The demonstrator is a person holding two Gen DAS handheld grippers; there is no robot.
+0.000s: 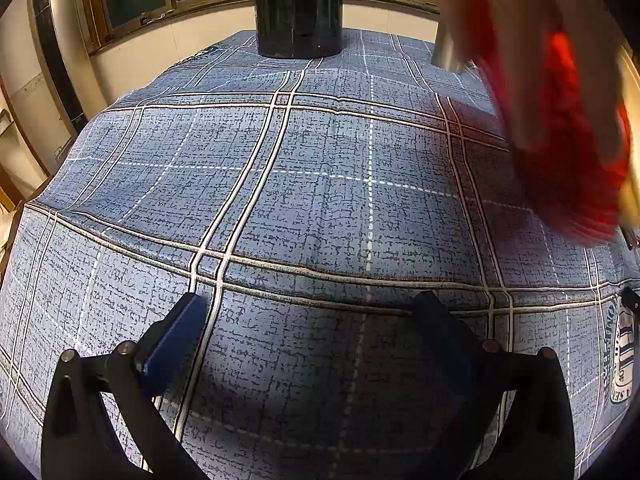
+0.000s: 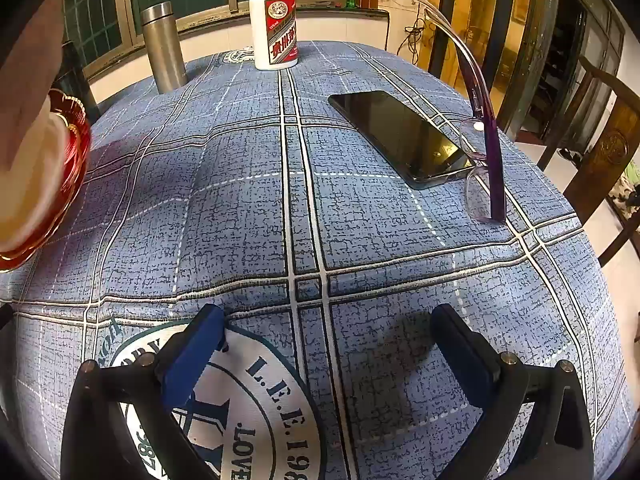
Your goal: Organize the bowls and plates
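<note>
A red dish with a pale inside and a gold scalloped rim [image 2: 44,184] sits at the far left of the right wrist view, tilted and partly cut off. It also shows, blurred, at the upper right of the left wrist view [image 1: 560,128]. What holds it is hidden. My left gripper [image 1: 312,312] is open and empty above the blue plaid tablecloth [image 1: 280,200]. My right gripper [image 2: 328,324] is open and empty above the cloth's round printed emblem [image 2: 256,400].
A black cylinder [image 1: 298,8] stands at the table's far edge. A steel flask [image 2: 162,48], a white liquor bottle [image 2: 276,28], a black phone [image 2: 404,136] and purple glasses [image 2: 486,136] lie on the table. Wooden chairs [image 2: 600,152] stand at the right.
</note>
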